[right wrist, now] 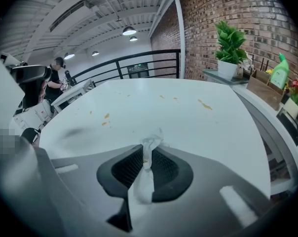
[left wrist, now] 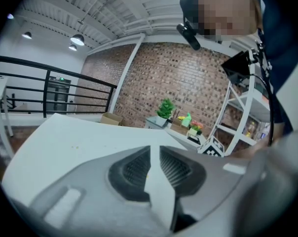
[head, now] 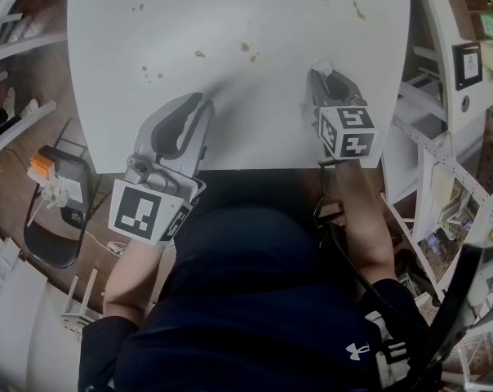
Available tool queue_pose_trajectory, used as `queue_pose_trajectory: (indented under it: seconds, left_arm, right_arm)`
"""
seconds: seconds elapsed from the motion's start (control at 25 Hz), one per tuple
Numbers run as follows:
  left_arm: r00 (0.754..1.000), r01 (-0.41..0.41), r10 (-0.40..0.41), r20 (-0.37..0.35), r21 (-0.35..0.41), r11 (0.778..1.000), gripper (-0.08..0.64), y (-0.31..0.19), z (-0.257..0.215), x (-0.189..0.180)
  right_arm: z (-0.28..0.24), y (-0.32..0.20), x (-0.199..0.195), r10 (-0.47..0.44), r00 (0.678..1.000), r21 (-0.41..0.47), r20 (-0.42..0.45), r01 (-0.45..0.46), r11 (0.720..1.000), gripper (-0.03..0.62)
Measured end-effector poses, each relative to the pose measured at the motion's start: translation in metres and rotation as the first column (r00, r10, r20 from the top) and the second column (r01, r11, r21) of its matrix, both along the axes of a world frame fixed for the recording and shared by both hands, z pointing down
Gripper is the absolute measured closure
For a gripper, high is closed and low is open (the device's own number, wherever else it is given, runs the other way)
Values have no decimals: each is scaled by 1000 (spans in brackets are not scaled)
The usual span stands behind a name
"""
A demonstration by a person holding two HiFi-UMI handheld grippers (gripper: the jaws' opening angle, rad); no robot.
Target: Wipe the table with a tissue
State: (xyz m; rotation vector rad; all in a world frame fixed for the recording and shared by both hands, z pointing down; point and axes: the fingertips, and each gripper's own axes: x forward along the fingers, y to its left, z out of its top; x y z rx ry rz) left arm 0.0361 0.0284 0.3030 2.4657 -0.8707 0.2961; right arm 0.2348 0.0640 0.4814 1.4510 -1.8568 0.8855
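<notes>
The white table point(head: 263, 121) carries brown spots point(head: 246, 49) across its far half, and more spots point(right wrist: 105, 116) show in the right gripper view. My right gripper point(head: 319, 73) points down at the table's right side. It is shut on a crumpled white tissue point(head: 322, 64). In the right gripper view the tissue point(right wrist: 151, 144) sticks out past the right gripper point(right wrist: 148, 151) and runs back between the pads. My left gripper point(head: 201, 100) hovers low over the near left of the table. In its own view the left gripper point(left wrist: 155, 149) shows only a narrow slit, with nothing in it.
White shelving point(head: 442, 129) stands close along the table's right side. A dark chair with an orange item point(head: 57, 188) sits on the floor to the left. A potted plant point(right wrist: 230, 46) and a green bottle point(right wrist: 280, 71) stand beyond the table's far right edge.
</notes>
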Motion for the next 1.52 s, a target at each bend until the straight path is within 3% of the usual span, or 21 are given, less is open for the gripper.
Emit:
queue_pose_trajectory:
  seconds: [0.16,0.44,0.72,1.12,1.32,1.52]
  left_arm:
    - [1000,-5,5,0,8,1000,506,3,-3,7]
    - [1000,-16,16,-9,19,1000,508,10,-7,22]
    - [1000,3,-3,-6,23,1000,508,19,-11,30]
    - [996,94,-94,3,9,996,508,24,-5,8]
    - [992,128,-128,5,0,992,508,26,-1,0]
    - [991,133,-133,3,6,991,508,28,-3,3]
  right_arm:
    - [-4,6,10,24,1000,-6,-3,-24,1000,546]
    - [-28,3,52,108,994,60,-14,-107,992,546]
    - [-5,6,70,114,993,22,-36,-114,993,546]
    - [0,-20,13,-48,999,22,-24,49,999,548]
    - [1,-19,-22,-152,988,23,-26,152,988,548]
    - [2,-16,-29,-207,978,13,-34,208,978,548]
